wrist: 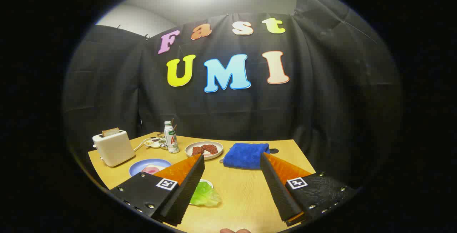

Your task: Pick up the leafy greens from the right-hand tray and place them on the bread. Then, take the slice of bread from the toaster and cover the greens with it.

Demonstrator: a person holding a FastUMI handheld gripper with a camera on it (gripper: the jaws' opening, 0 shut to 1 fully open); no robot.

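Observation:
My gripper (pixel 232 160) hangs open above the wooden table (pixel 246 190), with nothing between its fingers. The leafy greens (pixel 205 194) lie on a small white tray, half hidden behind the left finger (pixel 185 186). A blue plate (pixel 142 167) beyond that finger carries a bread slice with something pink on it, partly hidden. Far to the left stands a white toaster (pixel 113 148) with a slice of bread (pixel 110 131) sticking out of its slot.
A white plate with reddish meat pieces (pixel 204 150) sits ahead between the fingers. A folded blue cloth (pixel 245 155) lies beside it, near the right finger. A small bottle (pixel 171 137) and a cable stand behind the blue plate.

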